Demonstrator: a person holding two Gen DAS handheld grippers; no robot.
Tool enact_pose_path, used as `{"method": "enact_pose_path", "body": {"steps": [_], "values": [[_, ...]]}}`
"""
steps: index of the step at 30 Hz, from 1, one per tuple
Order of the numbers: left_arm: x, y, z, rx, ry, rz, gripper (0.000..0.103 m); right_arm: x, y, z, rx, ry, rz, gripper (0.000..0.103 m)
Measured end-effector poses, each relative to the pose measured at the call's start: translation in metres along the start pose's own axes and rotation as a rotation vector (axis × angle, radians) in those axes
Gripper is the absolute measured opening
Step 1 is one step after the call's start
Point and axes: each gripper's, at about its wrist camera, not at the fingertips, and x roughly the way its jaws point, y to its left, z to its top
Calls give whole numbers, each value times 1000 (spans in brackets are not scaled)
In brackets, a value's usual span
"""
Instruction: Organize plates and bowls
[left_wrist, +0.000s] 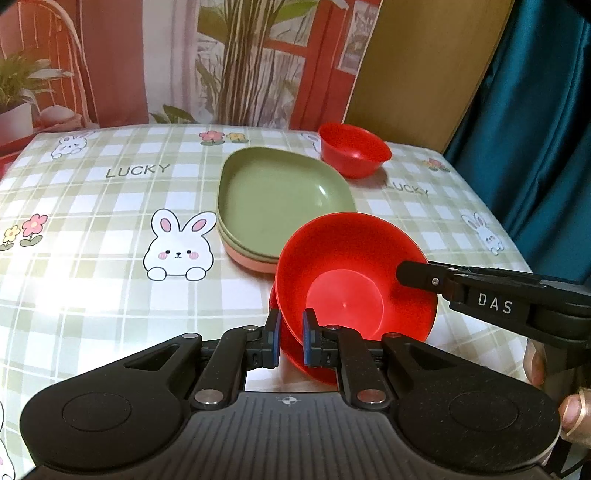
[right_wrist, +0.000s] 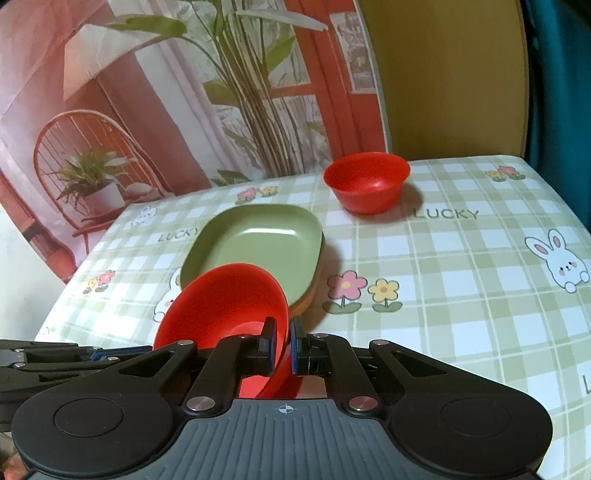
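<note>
A red bowl (left_wrist: 354, 280) is tilted up at the near side of the table; it also shows in the right wrist view (right_wrist: 225, 306). My left gripper (left_wrist: 291, 336) is shut on its near-left rim. My right gripper (right_wrist: 282, 345) is shut on its right rim; one of its fingers (left_wrist: 413, 275) reaches in from the right in the left wrist view. A stack of plates, green (left_wrist: 273, 195) over an orange one, lies just behind the bowl, also in the right wrist view (right_wrist: 258, 251). A second red bowl (left_wrist: 352, 149) stands upright further back, also in the right wrist view (right_wrist: 367, 182).
The table has a green checked cloth (left_wrist: 110, 221) with rabbits and flowers. A printed backdrop (right_wrist: 147, 92) hangs behind it, a teal curtain (left_wrist: 535, 110) at the right. The table's right edge (left_wrist: 509, 236) is close to the held bowl.
</note>
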Motion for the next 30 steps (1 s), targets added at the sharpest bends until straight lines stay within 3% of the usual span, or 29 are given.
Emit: {"method": "enact_pose_path", "body": {"steps": [15,18,30], "values": [[9,5,-3,-18,40,13,13,10,3,-11,-35,28,-12,11],[9,8,-1,-48,37,11,13,10,3,-11,-44,28,-5,17],[-3,21,28,-58,-81,61,13,-8,-7,3,-52,-42,-12,17]]}}
